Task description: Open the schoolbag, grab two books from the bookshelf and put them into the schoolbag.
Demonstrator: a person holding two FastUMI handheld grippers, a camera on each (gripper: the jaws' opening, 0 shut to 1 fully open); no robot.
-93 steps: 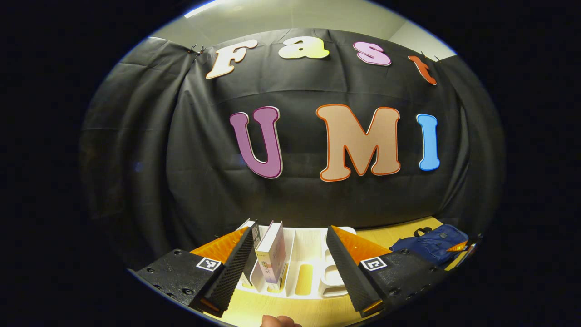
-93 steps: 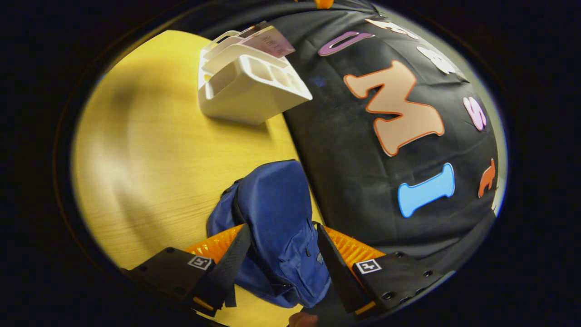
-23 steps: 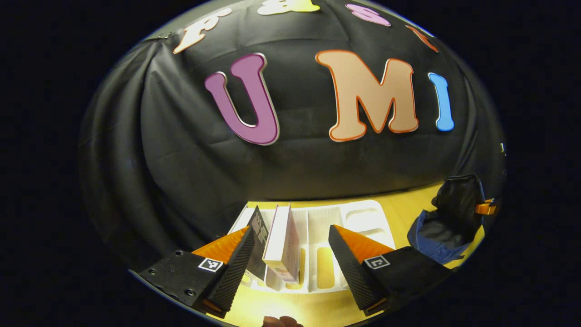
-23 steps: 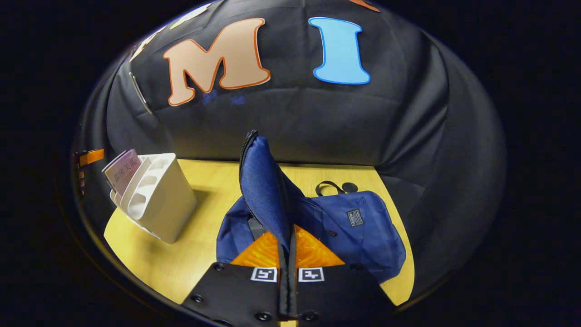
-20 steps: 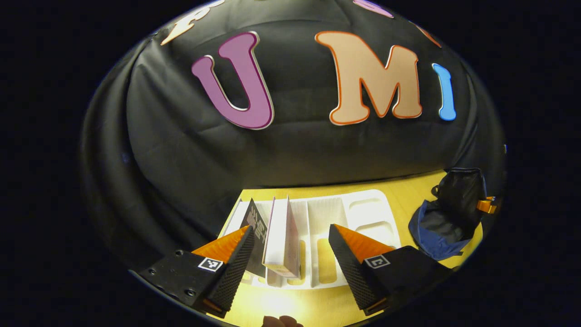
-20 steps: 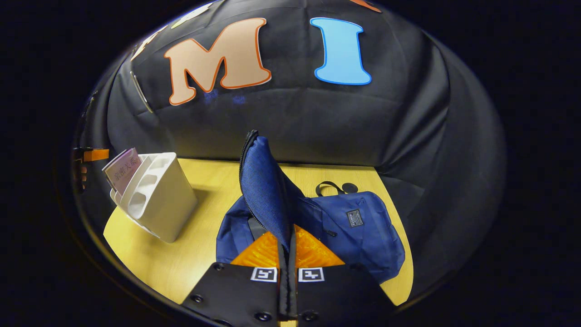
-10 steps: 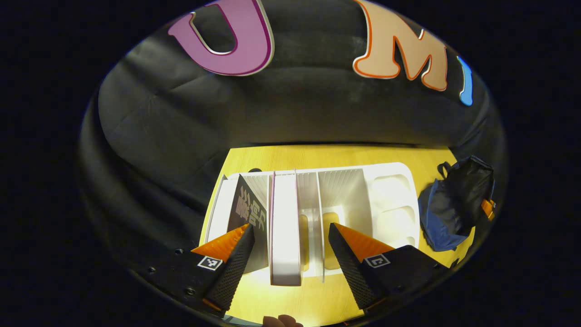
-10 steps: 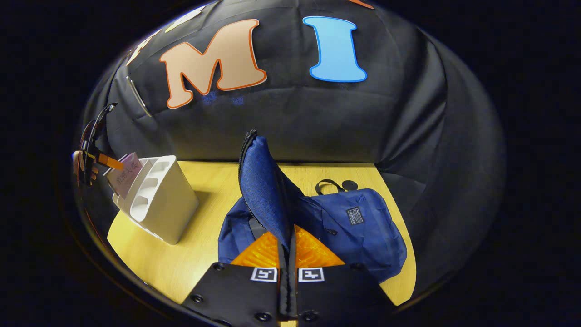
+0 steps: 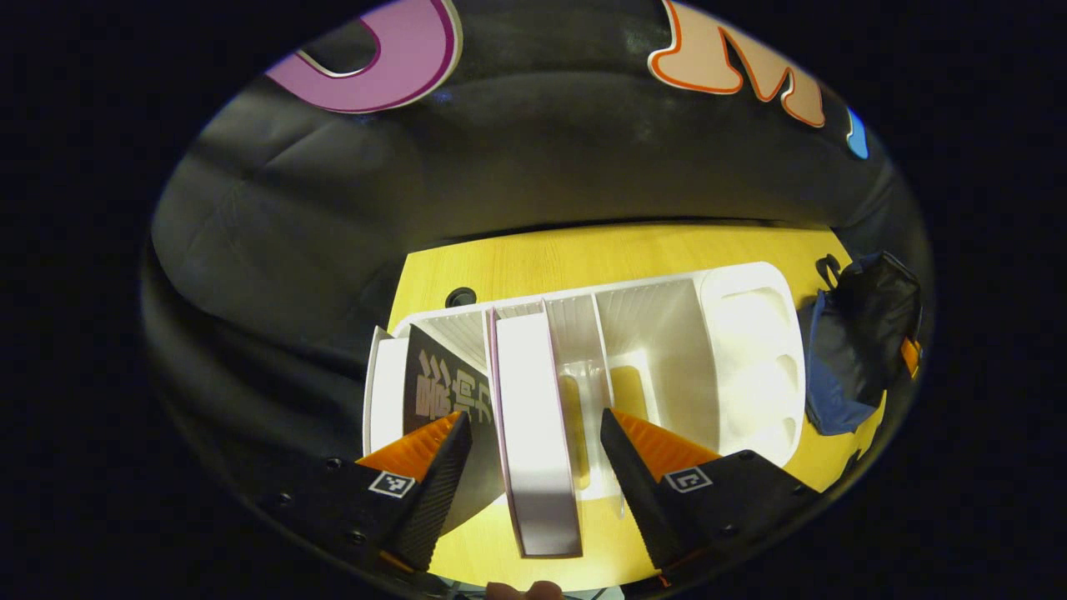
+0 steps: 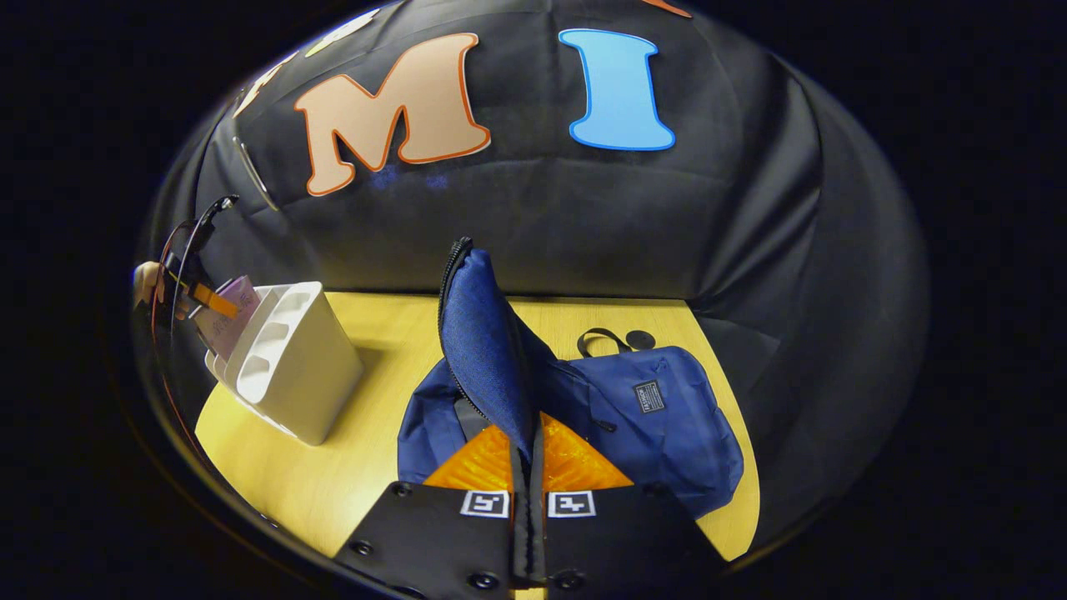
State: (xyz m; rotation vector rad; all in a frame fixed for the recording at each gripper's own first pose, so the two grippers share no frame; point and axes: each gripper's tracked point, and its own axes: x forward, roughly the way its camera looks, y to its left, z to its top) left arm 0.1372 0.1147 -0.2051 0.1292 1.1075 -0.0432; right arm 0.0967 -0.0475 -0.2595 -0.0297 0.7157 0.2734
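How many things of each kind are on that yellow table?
Books: 2, a black one and a white one
Bookshelf: 1
Schoolbag: 1
Total: 4

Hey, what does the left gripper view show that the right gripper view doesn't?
Left gripper view: the open left tongs framing a white-edged book, with a dark book leaning in the next slot. Right gripper view: the right tongs shut on the schoolbag's raised flap. Both: the white bookshelf, the blue schoolbag, the wooden table.
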